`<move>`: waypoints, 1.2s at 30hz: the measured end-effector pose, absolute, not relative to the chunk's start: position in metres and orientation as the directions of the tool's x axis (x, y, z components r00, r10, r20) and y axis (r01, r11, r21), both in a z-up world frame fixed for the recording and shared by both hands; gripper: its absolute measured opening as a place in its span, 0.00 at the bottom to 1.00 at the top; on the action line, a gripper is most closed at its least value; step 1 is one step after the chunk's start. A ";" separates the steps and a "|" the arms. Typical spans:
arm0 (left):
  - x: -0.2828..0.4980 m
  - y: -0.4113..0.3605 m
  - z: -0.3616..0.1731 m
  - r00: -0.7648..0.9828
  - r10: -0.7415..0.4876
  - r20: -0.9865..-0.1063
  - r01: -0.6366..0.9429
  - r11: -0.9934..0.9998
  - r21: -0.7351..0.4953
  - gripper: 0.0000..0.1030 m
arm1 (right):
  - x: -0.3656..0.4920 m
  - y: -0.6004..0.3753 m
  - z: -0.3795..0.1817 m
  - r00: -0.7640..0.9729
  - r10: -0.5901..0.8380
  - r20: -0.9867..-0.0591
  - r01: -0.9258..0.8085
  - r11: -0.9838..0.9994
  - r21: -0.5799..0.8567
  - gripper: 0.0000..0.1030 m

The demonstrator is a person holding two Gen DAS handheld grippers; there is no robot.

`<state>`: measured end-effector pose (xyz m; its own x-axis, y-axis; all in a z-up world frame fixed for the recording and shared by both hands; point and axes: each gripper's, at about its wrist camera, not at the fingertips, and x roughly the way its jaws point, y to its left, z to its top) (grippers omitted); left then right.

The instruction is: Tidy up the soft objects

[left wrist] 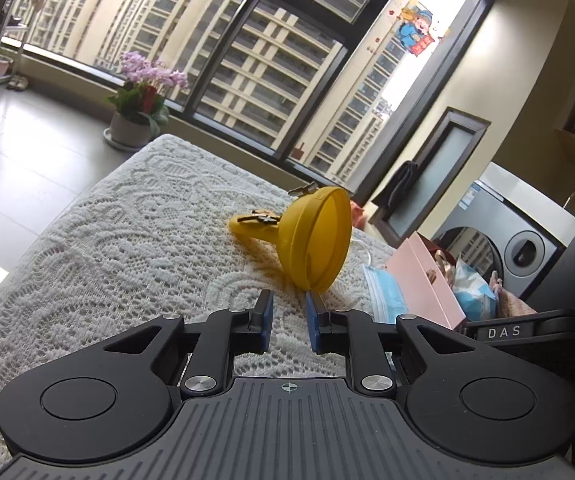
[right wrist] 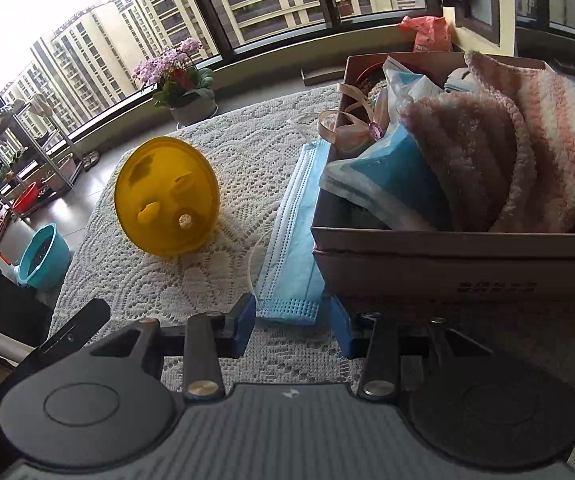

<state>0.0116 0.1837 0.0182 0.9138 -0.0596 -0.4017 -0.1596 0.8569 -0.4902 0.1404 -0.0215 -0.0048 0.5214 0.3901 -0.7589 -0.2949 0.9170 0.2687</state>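
Observation:
A blue face mask [right wrist: 291,236] lies flat on the lace tablecloth [right wrist: 207,280], against the left side of a cardboard box [right wrist: 447,256]. My right gripper [right wrist: 292,326] is open, its fingers either side of the mask's near end. The box holds a pink striped fuzzy cloth [right wrist: 527,160], blue packets [right wrist: 387,176] and ribbon. In the left wrist view the mask [left wrist: 383,292] lies beside the pink box [left wrist: 431,280]. My left gripper [left wrist: 289,320] is open and empty, just short of a yellow funnel [left wrist: 315,240].
The yellow funnel [right wrist: 167,196] lies on its side left of the mask. A potted orchid [left wrist: 143,104] stands on the floor beyond the table's far end. A washing machine [left wrist: 519,240] is at the right. A teal basin [right wrist: 41,256] sits on the floor, left.

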 end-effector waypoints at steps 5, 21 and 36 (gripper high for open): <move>0.013 0.183 0.016 0.909 -0.044 -0.415 -0.174 0.864 -0.473 0.19 | 0.154 -0.022 -0.022 0.553 0.373 -0.745 -0.185 0.927 0.326 0.08; 0.018 0.167 0.067 0.944 0.077 -0.322 -0.158 0.960 -0.231 0.19 | 0.056 -0.104 -0.016 0.487 0.472 -0.735 -0.402 0.868 0.291 0.08; 0.148 0.133 0.056 0.788 0.193 -0.585 -0.167 0.981 0.099 0.25 | 0.035 -0.151 -0.040 0.586 0.555 -0.590 -0.481 0.824 0.299 0.53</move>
